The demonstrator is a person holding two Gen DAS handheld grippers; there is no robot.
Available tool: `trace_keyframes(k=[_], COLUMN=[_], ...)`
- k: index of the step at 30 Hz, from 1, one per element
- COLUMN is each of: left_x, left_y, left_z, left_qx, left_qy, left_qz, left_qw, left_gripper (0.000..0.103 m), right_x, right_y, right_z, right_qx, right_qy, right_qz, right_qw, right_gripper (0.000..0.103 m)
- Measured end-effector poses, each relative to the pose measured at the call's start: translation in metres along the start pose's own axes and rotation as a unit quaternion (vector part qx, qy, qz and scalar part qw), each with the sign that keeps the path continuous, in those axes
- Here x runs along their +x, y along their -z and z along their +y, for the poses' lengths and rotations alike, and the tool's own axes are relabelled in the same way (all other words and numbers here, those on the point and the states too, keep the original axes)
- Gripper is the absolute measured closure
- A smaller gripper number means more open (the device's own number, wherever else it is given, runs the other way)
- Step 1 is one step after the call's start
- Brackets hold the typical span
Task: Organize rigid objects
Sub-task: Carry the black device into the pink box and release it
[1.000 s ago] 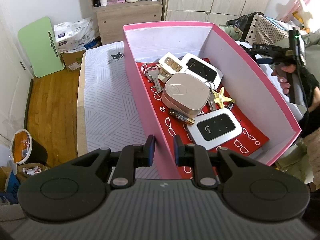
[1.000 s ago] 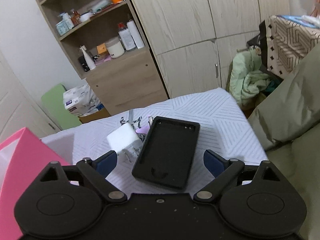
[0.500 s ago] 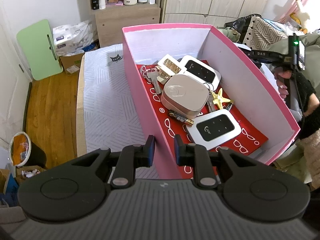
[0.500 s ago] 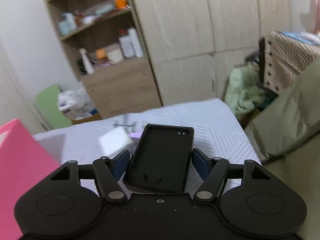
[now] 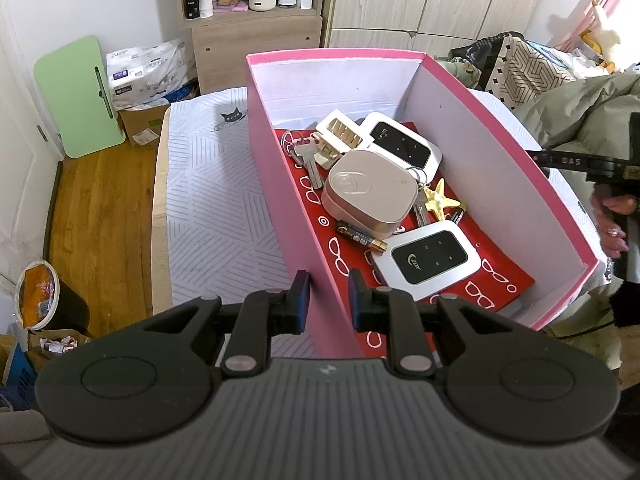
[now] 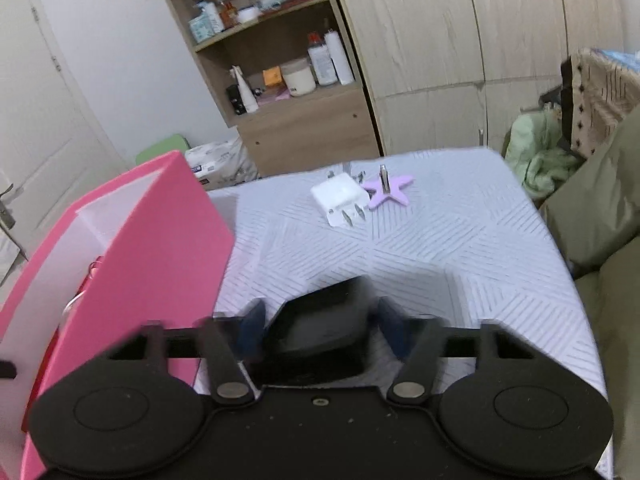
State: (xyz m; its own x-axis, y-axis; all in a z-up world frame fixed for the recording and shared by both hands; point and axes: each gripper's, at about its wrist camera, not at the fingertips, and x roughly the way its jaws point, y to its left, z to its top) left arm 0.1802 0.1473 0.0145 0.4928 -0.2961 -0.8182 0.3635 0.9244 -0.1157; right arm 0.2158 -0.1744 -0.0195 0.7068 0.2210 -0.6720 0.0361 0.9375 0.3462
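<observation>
A bedroom with white walls, a wooden floor, light wood wardrobe doors beside an open shelf unit, and a pale green board leaning against the wall.

Matt pink cardboard box — glossy plastic routers, metal keys, wood floor.

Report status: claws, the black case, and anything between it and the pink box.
Left claw clamped on pink box wall. Right claw shut on black case, lifted off the bed. Path to box looks open.
</observation>
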Motion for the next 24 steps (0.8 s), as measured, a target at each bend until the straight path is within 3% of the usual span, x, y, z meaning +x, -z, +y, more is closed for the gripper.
trace_keyframes(k=[7,11,15,20,24], left_x=[0.0,0.0,0.0,0.0,0.001], left_y=[0.001,0.001,0.001,0.0,-0.001], left_z=[0.001,0.001,0.001,-0.003,-0.002], left_qx=[-0.002,-0.002,-0.002,0.01,0.001], left_qy=[-0.001,-0.001,-0.001,-0.007,-0.004], left_qz=[-0.002,-0.002,0.001,0.006,0.003], left_qw=[1.0,1.0,1.0,0.9999,1.0], left_gripper=[0.085,0.085,0.084,0.084,0.084], right_x=[0.002,0.003,0.007,0.019,0.03], right_y=[0.006,0.014,0.02,0.026,0.036], right_z=[-0.008,-0.002,0.014,0.028,0.039], right_qx=[0.024,0.016,-0.025,-0.054,-0.074], right_qy=[-0.019,-0.029,-0.001,0.008,0.058], right_qz=[0.032,0.036,0.044,0.049,0.021], right_qw=[0.999,0.999,0.999,0.997,0.995], right_gripper=[0.068,0.043,0.026,0.022,0.019])
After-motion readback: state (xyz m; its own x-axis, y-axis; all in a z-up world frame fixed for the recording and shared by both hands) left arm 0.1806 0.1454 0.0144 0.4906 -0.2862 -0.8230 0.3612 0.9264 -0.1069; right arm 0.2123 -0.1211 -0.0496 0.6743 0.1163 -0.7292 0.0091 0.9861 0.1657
